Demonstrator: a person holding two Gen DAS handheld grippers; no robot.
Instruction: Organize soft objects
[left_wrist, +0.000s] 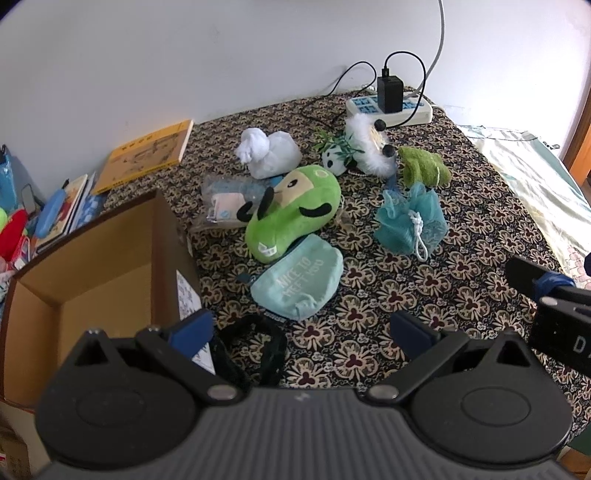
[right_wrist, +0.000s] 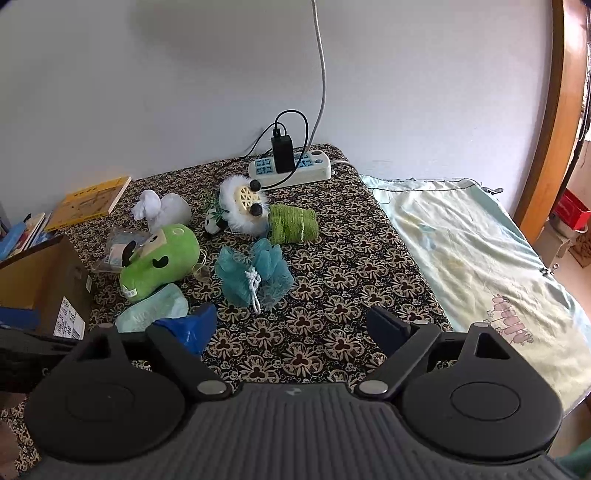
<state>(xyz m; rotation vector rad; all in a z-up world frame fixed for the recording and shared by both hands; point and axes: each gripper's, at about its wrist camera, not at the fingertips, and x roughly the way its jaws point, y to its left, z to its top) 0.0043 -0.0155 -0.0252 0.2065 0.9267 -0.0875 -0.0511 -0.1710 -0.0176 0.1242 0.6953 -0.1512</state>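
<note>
Left claw (left_wrist: 301, 330): jaws wide apart, holding nothing. Black band (left_wrist: 255, 350) lies just ahead, between its fingers.
Right claw (right_wrist: 291, 325): jaws wide apart, empty.
Box (left_wrist: 110, 266): left of left claw, open; the visible part of its inside looks bare.
Soft items, ahead of both claws, all outside the box: pouch (left_wrist: 299, 282), green plush (left_wrist: 291, 212), blue puff (left_wrist: 410, 223), green roll (left_wrist: 424, 166), white bundle (left_wrist: 267, 153).
Risks: puff cord (left_wrist: 419, 236) may snag a finger; pouch touches the plush and could drag it along; charger cable (left_wrist: 328, 92) lies near the far items.
View differences: only the left view shows the band and the box interior; only the right view shows the pale cloth (right_wrist: 480, 258) to the right.
</note>
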